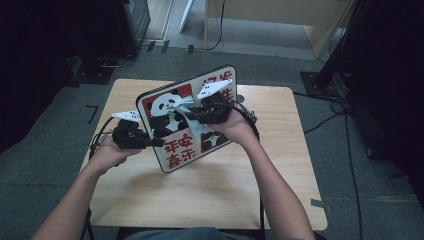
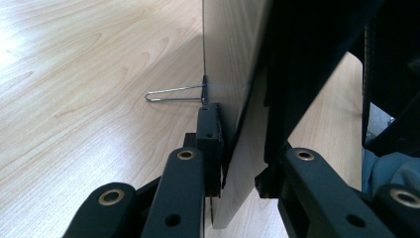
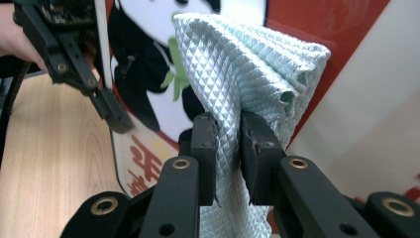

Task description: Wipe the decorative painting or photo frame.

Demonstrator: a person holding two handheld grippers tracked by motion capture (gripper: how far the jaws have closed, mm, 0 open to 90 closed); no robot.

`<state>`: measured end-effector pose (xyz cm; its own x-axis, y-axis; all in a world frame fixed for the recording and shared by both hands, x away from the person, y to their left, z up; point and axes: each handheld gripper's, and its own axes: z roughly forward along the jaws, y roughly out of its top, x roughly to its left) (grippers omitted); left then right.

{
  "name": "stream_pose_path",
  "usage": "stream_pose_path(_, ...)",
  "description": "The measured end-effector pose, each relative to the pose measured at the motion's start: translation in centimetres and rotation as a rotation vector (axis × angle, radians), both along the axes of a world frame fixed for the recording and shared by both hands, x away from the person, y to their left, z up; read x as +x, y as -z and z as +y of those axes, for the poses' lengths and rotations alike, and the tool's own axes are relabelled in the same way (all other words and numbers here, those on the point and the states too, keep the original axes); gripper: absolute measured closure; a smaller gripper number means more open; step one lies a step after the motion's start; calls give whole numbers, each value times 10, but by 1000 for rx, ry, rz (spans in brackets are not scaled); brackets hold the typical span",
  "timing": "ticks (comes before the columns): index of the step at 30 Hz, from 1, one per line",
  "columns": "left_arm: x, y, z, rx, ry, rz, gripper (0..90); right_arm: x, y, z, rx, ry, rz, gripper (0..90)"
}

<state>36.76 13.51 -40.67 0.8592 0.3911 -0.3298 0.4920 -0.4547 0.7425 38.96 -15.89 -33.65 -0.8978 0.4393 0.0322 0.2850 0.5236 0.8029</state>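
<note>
Forearms are coming in low: left hand-held gripper [image 1: 159, 142] is pinching the sign [image 1: 172, 150] edge, propping it upright, so right hand-held gripper [image 1: 192, 116], clamping a cloth [image 3: 247, 64], is wiping its face.

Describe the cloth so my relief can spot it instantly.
On the wooden table, find the upright panda sign. Against its front, the right gripper pinches a pale mint cloth, the one soft thing there, with a quilted diamond texture.
</note>
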Motion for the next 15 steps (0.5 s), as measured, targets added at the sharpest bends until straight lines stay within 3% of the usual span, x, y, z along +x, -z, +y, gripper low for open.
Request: stream_pose_path(15,0,0,0,3,3,-3,782,-12,43,0,-16,-16,41,777)
